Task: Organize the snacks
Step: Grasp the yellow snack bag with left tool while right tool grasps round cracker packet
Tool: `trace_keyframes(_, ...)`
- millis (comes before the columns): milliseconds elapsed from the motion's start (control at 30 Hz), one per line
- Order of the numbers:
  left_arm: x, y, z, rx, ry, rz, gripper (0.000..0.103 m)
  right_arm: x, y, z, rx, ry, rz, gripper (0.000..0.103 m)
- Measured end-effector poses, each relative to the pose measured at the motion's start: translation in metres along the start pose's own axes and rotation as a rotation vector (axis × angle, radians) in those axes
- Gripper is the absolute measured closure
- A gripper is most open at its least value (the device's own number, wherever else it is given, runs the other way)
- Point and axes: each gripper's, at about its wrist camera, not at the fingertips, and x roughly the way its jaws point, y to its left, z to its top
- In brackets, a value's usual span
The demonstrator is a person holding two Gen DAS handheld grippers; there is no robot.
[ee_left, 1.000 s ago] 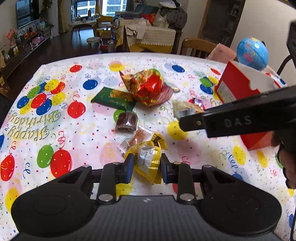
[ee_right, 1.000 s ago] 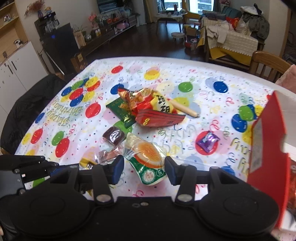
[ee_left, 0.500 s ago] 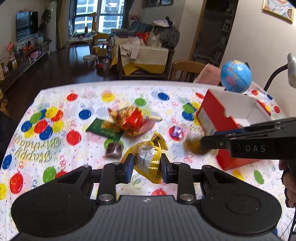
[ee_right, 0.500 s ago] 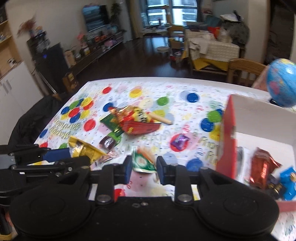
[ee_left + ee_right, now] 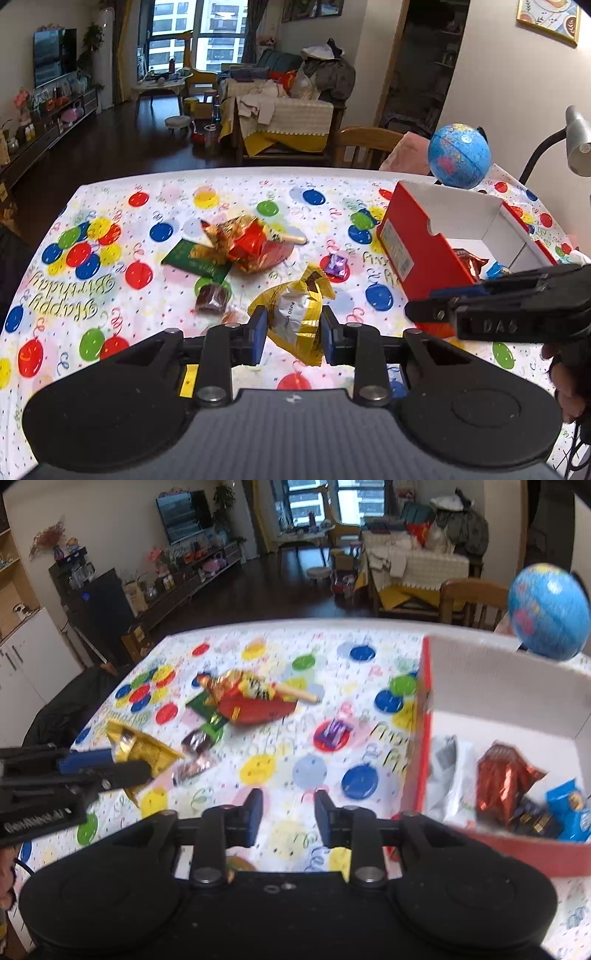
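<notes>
With several snacks already in the red box [image 5: 421,738] at the tabletop's right edge, we hold a yellow packet [image 5: 295,317] pinched in our left gripper [image 5: 291,332] above the tabletop, our right gripper [image 5: 287,814] opens empty, and a handful more lie mid-tabletop.

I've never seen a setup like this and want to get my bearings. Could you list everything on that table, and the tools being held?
Yellow snack packet: one, gold and silver, held off the table in the left gripper.
Red box: one, red outside, white inside, right side of the table, snacks already inside.
Red-gold bag: one, table centre.
Green packet: one, partly under that bag.
Brown sweet: one, near the table centre.
Purple sweet: one, between bag and box.
Globe: one, blue, behind the box.
Tablecloth: one, white with balloons.
Left gripper: shut on the packet.
Right gripper: empty, jaws opening.
</notes>
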Motion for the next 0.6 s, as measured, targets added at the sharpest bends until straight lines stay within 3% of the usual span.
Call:
trace_keyframes(100,-0.001,0.007,-0.006,-0.016,0.009,0.012,0.074,0.017,0.004,-0.013,-0.002,0.051,0.021,0.026)
trace_keyframes(300,0.0,0.022,-0.016,-0.04,0.028,0.03,0.074,0.042,0.027,-0.039,-0.054,0.146,0.102,0.026)
trace_keyframes(433,0.0,0.028,-0.019,-0.043,0.036,0.038,0.074,0.067,0.045,-0.045,-0.115,0.177,0.057,0.033)
trace_keyframes(600,-0.003,0.032,-0.02,-0.039,0.037,0.038,0.074,0.078,0.043,-0.039,-0.078,0.161,0.012,0.036)
